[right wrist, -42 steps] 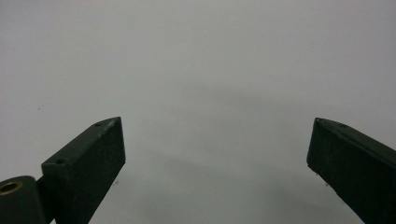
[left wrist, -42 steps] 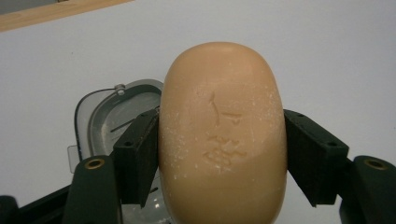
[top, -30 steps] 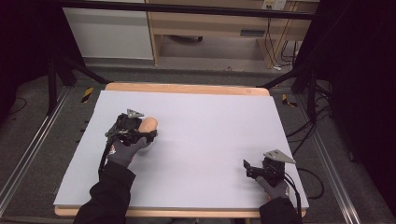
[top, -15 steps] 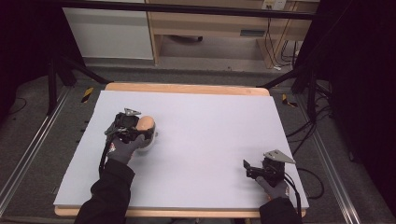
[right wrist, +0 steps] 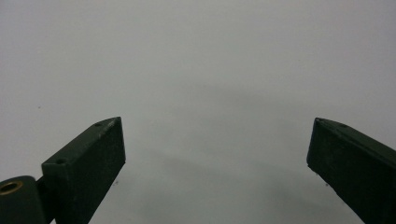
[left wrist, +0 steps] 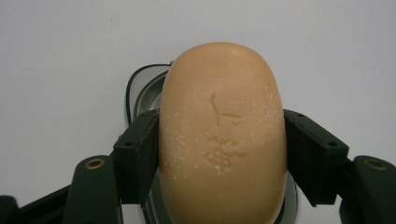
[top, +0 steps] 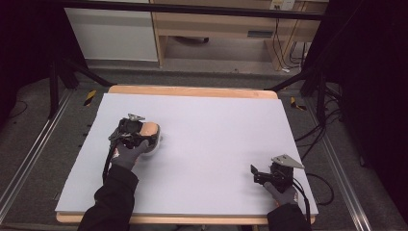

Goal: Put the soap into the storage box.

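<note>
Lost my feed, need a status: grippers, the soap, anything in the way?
Left gripper shut on soap bar, over a soap dish. Right gripper open, holding nothing, above bare table. Nothing in the way.

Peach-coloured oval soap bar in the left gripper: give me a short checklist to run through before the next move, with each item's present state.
1. Left gripper shut on the peach-coloured oval soap bar, pads on both long sides: ok.
2. Bar centred between the pads, not skewed: ok.
3. Glossy white oval soap dish under the bar: ok.
4. Whether the bar rests in the dish or hangs above it: cannot tell.
5. Right gripper open, nothing between its jaws, well apart from the soap: ok.
6. White table cover around the dish free of obstacles: ok.
</note>
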Action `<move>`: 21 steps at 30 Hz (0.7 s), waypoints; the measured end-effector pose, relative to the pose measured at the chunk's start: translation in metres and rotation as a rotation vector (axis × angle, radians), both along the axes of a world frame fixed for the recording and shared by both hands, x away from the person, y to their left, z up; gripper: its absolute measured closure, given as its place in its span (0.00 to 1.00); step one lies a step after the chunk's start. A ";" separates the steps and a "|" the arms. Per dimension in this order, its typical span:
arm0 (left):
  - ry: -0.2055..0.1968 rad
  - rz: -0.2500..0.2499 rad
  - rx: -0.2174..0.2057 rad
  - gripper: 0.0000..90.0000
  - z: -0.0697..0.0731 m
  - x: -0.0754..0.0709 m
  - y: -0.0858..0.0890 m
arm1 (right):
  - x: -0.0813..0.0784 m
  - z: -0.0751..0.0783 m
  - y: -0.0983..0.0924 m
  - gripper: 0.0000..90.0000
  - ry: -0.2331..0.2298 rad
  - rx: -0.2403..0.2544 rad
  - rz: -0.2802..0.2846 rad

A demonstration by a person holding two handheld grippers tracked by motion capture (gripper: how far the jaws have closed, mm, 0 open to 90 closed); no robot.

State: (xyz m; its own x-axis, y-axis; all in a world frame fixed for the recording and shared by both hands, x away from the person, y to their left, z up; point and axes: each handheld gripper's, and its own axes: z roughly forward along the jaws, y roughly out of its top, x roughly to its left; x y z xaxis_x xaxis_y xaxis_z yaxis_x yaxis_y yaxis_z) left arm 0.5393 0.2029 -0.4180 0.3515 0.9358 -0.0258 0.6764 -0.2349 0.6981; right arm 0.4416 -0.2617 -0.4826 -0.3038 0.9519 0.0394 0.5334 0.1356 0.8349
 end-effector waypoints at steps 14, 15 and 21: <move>0.011 0.004 -0.007 0.35 -0.007 -0.001 0.001 | 0.001 -0.001 0.000 0.05 -0.006 -0.012 0.003; 0.011 0.005 -0.009 0.35 -0.007 -0.001 0.001 | 0.001 -0.001 0.000 0.05 -0.005 -0.011 0.003; 0.009 0.009 -0.016 0.35 -0.008 -0.001 0.000 | 0.000 0.000 0.000 0.05 -0.003 -0.004 0.003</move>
